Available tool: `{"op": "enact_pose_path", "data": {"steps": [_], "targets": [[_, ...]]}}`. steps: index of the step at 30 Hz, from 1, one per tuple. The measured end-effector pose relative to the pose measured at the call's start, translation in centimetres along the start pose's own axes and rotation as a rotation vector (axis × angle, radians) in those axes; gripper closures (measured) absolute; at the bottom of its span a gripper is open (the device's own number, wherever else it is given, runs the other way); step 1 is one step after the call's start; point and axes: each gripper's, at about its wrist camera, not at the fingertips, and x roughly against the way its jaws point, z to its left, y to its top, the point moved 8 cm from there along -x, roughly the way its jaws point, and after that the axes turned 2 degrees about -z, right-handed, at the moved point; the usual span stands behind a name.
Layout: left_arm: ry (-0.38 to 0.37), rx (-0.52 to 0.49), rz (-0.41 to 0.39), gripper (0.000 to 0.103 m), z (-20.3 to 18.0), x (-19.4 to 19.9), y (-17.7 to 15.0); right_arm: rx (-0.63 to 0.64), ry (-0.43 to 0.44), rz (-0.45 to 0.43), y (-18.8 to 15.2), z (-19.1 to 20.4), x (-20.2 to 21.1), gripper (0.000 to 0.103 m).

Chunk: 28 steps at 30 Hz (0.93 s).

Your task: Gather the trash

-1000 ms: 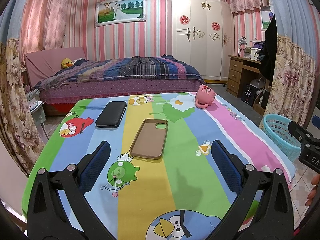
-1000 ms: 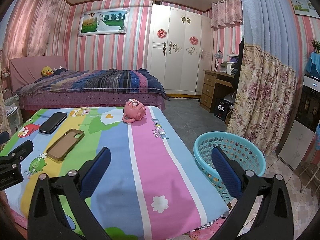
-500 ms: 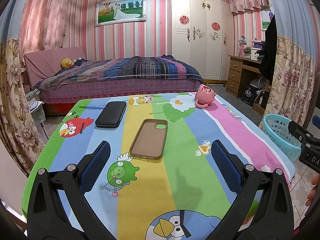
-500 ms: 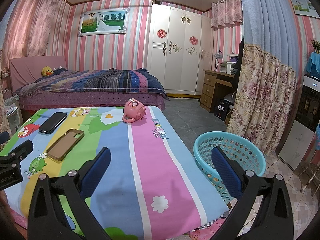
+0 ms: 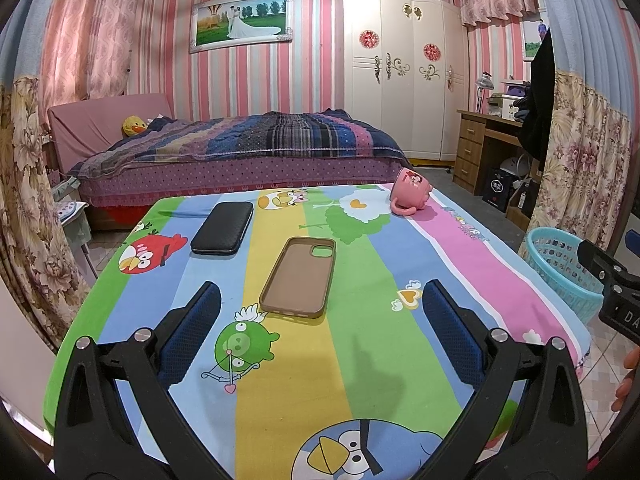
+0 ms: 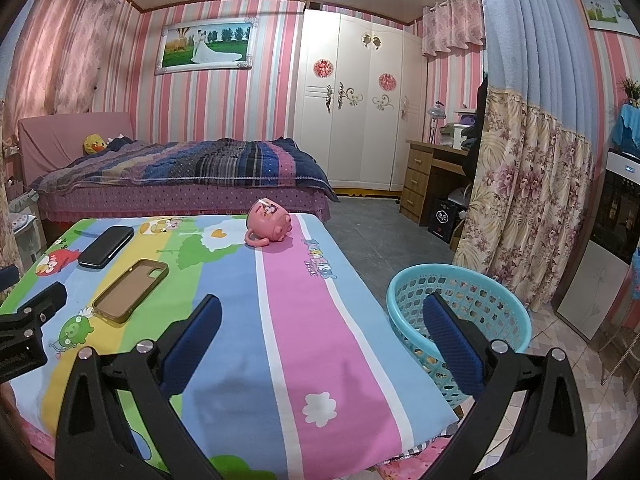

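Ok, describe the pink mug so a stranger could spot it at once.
Find the table with the bright cartoon-bird cloth in front of the bed. At its far right corner, on the pink stripe, the pink mug lies tipped on its side; the phone case and black wallet lie flat.

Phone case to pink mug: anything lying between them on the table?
Nothing. Between the phone case and the tipped pink mug lies only bare printed tablecloth; the left wrist view shows it best.

Bright overhead light, fisheye-warped edges
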Motion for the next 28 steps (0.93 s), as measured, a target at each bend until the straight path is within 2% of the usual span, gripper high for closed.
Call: {"op": "enact_pose_path", "data": {"steps": [28], "targets": [[-0.008, 0.004, -0.001, 0.005, -0.08, 0.34, 0.27, 0.005, 0.0, 0.0, -0.21, -0.14, 0.01, 0.005]]}}
